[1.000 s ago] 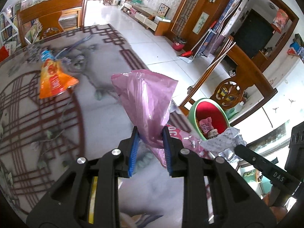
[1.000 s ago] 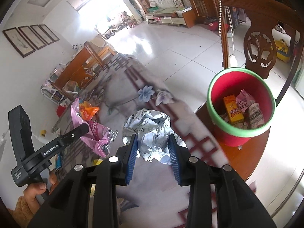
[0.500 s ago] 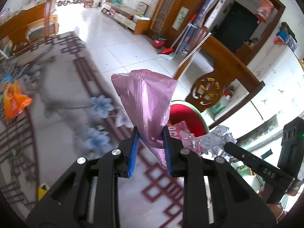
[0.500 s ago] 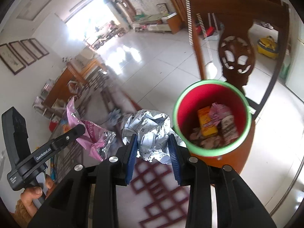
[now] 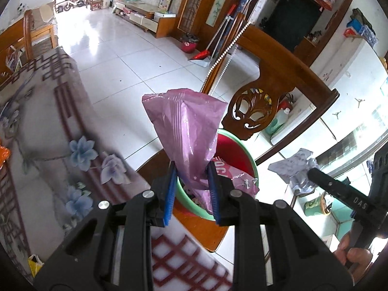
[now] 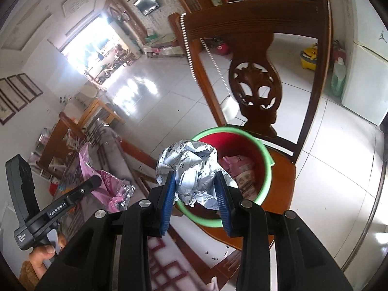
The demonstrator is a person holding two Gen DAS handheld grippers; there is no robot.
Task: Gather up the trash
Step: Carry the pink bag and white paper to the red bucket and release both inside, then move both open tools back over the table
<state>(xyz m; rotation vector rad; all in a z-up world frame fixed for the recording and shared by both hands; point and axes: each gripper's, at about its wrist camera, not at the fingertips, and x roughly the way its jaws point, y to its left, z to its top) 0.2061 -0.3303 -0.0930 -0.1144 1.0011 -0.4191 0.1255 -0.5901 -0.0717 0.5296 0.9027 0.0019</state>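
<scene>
My left gripper (image 5: 191, 191) is shut on a pink plastic snack bag (image 5: 186, 131) and holds it over the near rim of a red bin with a green rim (image 5: 245, 150). My right gripper (image 6: 195, 198) is shut on a crumpled ball of silver-white paper (image 6: 191, 167) and holds it just above the bin's (image 6: 266, 162) near-left rim. The bin stands on a wooden chair seat (image 6: 283, 177) and holds several wrappers (image 6: 240, 169). Each gripper shows in the other's view: the paper ball (image 5: 293, 167) at right, the pink bag (image 6: 106, 184) at left.
The carved wooden chair back (image 6: 254, 89) rises right behind the bin. The table with a flowered cloth (image 5: 43, 131) lies to the left and below. An orange wrapper (image 5: 3, 154) and a yellow scrap (image 5: 35, 265) lie on it. Tiled floor (image 5: 126, 58) lies beyond.
Both grippers have swung from over the table toward the chair with their trash held. The bin has come closer and now lies right beneath the bag and the paper ball.
</scene>
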